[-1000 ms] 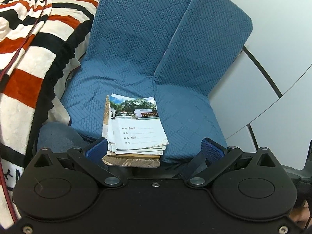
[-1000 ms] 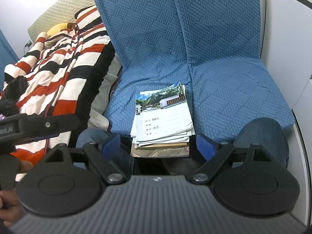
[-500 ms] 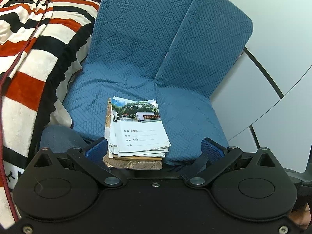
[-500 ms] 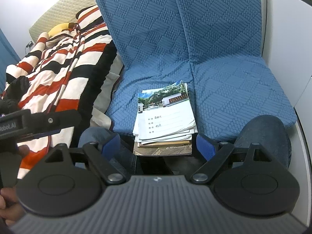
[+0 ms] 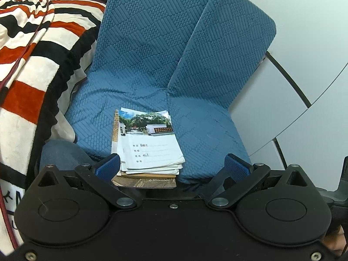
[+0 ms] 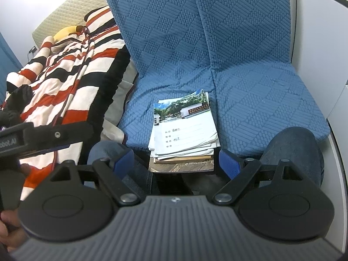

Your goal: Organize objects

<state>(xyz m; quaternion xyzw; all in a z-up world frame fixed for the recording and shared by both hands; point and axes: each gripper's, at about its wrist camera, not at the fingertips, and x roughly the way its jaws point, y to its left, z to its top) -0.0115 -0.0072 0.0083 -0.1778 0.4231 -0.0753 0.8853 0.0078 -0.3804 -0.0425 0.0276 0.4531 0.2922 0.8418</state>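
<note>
Both the left gripper [image 5: 171,165] and right gripper [image 6: 176,158] hover with jaws apart over the notebook stack [image 5: 148,150] on the blue floor chair [image 5: 152,54], seemingly lining up a pick.

both wrist views downward, sharing booklet stack [image 5: 148,145]

Right gripper [image 6: 175,160] with blue pads spread wide, nothing pressed between them. Stack of booklets [image 6: 183,133] just ahead of the gap between the jaws, resting at the front edge of a blue quilted seat cushion [image 6: 261,113], top cover bearing a photo of trees and a building. Striped blanket [image 6: 65,82] well off beyond the left-hand jaw. Knees in dark trousers [image 6: 293,152] behind both pads. Left gripper [image 6: 43,137] at the frame's left edge.
</note>
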